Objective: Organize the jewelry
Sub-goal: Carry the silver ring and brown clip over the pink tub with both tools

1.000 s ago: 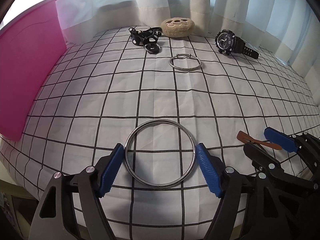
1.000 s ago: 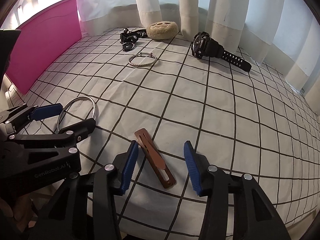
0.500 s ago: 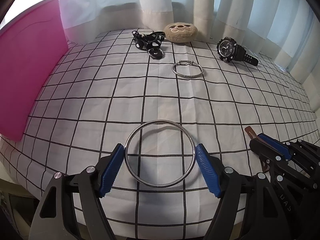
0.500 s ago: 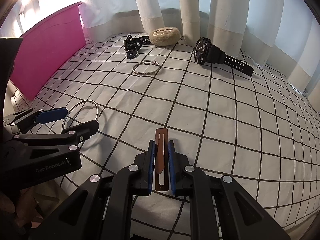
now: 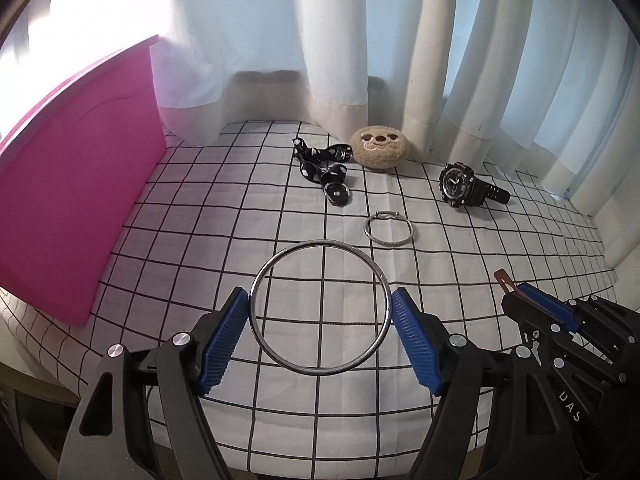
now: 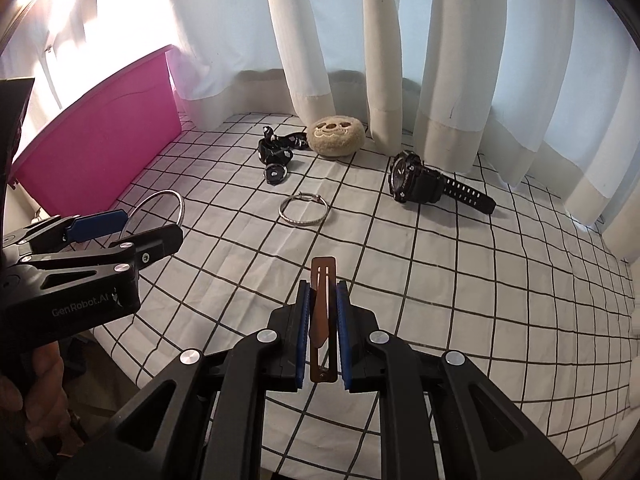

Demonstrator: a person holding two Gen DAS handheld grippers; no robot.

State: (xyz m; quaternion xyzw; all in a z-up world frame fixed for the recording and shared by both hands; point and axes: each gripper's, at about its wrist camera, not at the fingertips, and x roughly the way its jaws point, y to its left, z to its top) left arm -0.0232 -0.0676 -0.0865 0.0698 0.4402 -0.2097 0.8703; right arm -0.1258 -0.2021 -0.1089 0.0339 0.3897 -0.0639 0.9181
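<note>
The left gripper [image 5: 320, 336] grips the big ring [image 5: 320, 307] across its width, the right gripper [image 6: 322, 322] pinches the brown clip [image 6: 321, 308] lengthwise, and the pink bin [image 5: 76, 216] stands far left, nearer the left one.

The left wrist view looks forward and slightly down from low over the near edge of the checked cloth [image 5: 280, 184], close behind its own blue fingers [image 5: 222, 340], facing the curtains [image 5: 336, 40] at the far side. The right wrist view sits just to its right, equally low and close, facing the same curtains [image 6: 304, 32]. Both share the pink bin [image 5: 76, 208] [image 6: 100, 152] at left, the black watch [image 5: 460, 186] [image 6: 416, 184] and small bracelet [image 5: 388, 232] [image 6: 304, 210], and each catches the other gripper at its edge.
</note>
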